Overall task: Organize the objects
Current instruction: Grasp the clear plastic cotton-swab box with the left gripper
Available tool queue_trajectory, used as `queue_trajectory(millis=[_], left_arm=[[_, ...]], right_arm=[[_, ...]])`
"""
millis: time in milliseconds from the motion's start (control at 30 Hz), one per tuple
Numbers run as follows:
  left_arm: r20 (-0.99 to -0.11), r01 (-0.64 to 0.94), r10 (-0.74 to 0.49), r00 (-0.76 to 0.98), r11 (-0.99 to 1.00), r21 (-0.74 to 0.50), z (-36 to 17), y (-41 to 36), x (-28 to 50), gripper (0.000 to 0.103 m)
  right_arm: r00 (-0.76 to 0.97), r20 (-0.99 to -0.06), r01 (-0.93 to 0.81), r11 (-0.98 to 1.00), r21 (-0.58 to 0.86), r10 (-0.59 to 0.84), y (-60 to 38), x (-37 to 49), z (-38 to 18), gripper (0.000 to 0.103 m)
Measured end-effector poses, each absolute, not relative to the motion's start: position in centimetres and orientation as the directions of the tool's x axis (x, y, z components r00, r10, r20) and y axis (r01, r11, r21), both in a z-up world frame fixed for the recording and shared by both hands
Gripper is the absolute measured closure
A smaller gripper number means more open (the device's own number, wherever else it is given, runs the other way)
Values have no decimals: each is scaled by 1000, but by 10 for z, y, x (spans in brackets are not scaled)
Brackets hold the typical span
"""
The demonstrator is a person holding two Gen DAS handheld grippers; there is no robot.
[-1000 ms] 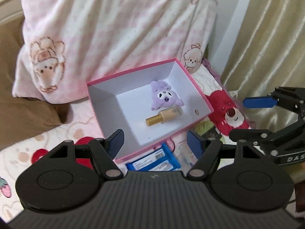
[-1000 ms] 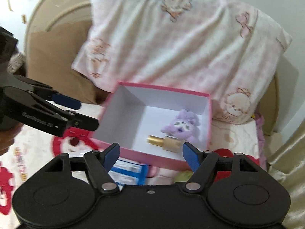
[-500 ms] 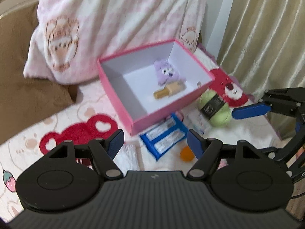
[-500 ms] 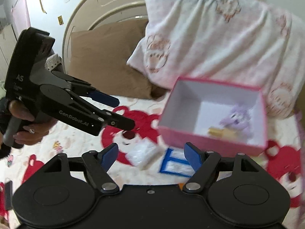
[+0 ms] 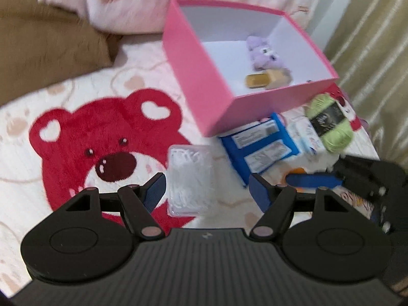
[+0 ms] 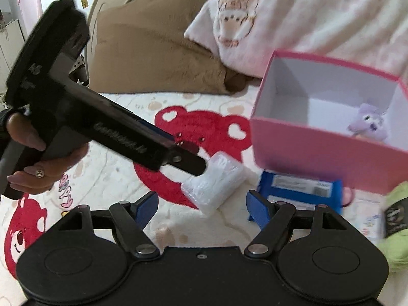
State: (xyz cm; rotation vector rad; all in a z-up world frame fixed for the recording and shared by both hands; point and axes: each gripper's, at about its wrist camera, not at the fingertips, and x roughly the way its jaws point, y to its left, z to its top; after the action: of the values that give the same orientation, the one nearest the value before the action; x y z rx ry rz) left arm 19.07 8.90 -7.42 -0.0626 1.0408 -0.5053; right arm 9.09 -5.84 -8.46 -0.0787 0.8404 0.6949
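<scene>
The left gripper [image 5: 206,191] had its blue-padded jaws set wide apart and empty, low in the centre of the left wrist frame. The clear plastic packet of white pieces [image 5: 190,178] lay on the cream bedspread with the red bear print [image 5: 102,140], directly ahead of and just below that gap. Its long axis ran roughly along the gripper's forward direction, so the jaws stood on either side of its narrow width. The right gripper [image 6: 201,207] was likewise spread and empty; in its own frame the packet [image 6: 216,182] lay ahead of the gap, angled toward the upper right. The left gripper appeared the nearer, with one finger [image 6: 188,164] overlapping the packet's upper edge, though contact could not be confirmed through the blur. The pink open cardboard box [image 5: 204,76], at upper right of the left frame, held a purple plush toy [image 5: 262,53] and a gold-capped bottle [image 5: 265,80]. A blue flat pack [image 5: 257,142] and a green yarn ball [image 5: 329,119] lay just outside it.
</scene>
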Motion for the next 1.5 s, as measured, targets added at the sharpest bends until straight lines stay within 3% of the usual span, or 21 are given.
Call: queue_trajectory(millis=[267, 533, 667, 833, 967, 1000, 1500], left_arm=[[-844, 233, -404, 353, 911, -339, -129, 95, 214, 31], [-796, 74, -548, 256, 832, -549, -157, 96, 212, 37], [-796, 65, -555, 241, 827, -558, -157, 86, 205, 44], [-798, 40, -494, 344, 857, -514, -155, 85, 197, 47], [-791, 74, -447, 417, 884, -461, -150, 82, 190, 48], [-788, 76, -452, 418, 881, -466, -151, 83, 189, 50], [-756, 67, -458, 467, 871, -486, -123, 72, 139, 55]], right_arm=[[400, -770, -583, 786, 205, 498, -38, 122, -142, 23], [355, -768, -565, 777, 278, 533, -39, 124, -157, 23], [399, -773, -549, 803, 230, 494, -43, 119, -156, 23], [440, -785, -578, 806, 125, 437, -29, 111, -163, 23], [490, -776, -590, 806, 42, 398, -24, 103, -168, 28], [495, -775, -587, 809, 36, 393, -25, 102, -168, 34], [469, -773, -547, 828, 126, 428, -57, 65, -132, 38]])
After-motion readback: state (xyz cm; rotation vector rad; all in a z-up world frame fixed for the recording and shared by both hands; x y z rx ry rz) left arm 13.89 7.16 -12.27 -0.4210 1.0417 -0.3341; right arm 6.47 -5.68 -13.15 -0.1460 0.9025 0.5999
